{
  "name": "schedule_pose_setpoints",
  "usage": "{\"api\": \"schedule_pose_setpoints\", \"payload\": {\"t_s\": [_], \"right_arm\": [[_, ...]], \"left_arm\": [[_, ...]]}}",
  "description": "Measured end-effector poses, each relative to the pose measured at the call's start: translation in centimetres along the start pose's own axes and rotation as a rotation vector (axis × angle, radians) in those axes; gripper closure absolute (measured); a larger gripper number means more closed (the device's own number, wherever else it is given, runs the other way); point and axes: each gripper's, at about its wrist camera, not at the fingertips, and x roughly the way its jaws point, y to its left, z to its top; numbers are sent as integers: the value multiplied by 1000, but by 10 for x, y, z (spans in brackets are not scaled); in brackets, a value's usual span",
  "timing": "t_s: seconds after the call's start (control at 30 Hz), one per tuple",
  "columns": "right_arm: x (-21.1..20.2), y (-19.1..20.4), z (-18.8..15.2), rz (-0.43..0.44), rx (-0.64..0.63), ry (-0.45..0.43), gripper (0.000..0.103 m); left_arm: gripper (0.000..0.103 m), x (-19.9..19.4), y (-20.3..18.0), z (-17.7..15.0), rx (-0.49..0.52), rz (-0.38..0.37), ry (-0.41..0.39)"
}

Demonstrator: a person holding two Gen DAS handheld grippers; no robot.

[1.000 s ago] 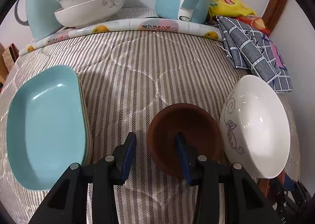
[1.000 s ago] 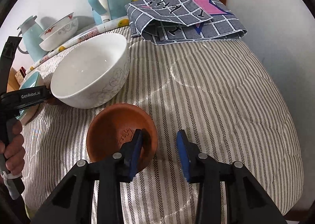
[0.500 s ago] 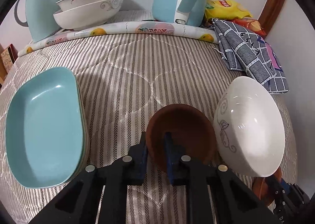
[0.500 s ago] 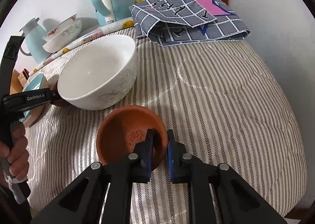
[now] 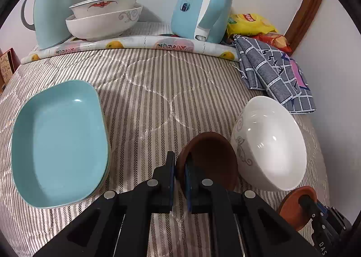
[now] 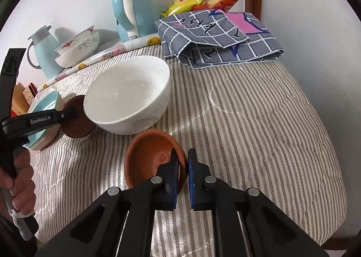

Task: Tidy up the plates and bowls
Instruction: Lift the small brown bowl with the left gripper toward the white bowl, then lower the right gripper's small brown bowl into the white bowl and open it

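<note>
Two small terracotta saucers: left gripper (image 5: 179, 170) clamps the dark one (image 5: 212, 157), right gripper (image 6: 182, 167) the orange one (image 6: 149, 155), both rims pinched.

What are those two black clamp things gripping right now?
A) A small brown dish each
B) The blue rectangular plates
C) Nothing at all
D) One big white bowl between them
A: the left gripper is pinched on the rim of one small brown dish and the right gripper on the rim of the other brown dish, while the white bowl sits ungripped between them.
</note>
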Motion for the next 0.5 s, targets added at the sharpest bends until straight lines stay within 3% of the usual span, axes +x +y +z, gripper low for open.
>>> {"api": "schedule_pose_setpoints", "payload": {"t_s": [0.5], "right_arm": [[-39,9,11,-11,2,-72,95]], "left_arm": [[95,-30,12,2,-7,-41,-35]]}}
